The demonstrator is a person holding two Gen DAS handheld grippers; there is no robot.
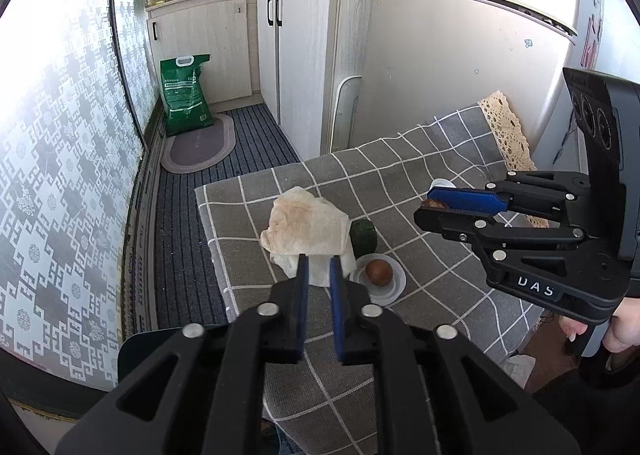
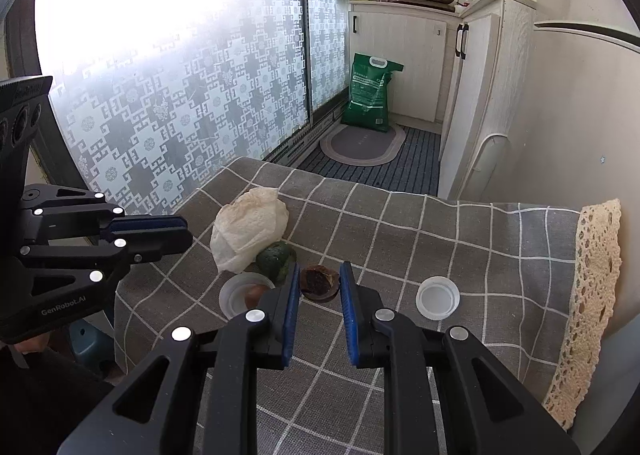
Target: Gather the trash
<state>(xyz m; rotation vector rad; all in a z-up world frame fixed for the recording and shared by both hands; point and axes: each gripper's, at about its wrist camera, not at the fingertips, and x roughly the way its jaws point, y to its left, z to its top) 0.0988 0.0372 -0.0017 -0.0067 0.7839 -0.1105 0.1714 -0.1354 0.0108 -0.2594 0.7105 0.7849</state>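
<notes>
Checked cloth covers the surface [image 2: 460, 239], with crumpled tissue [image 2: 248, 231] beside a green lump [image 2: 276, 259]. Right gripper [image 2: 320, 283] clamps a brown scrap [image 2: 318, 284]; left gripper [image 1: 319, 267] stands slightly parted, empty, just before the tissue.

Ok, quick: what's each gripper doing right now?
Left gripper: slightly open, empty.
Right gripper: shut on a brown fruit scrap.

Both hand-held units are matte black plastic — open linkage arms with triangular cut-outs, joined by round silver pivot pins. The left gripper [image 1: 319, 263] and right gripper [image 2: 320, 269] each carry ribbed blue pads on the inner finger faces. White lettering — "GenRobot.AI" on the left body, "DAS" on the right. A dark sleeve shows below the left unit.
</notes>
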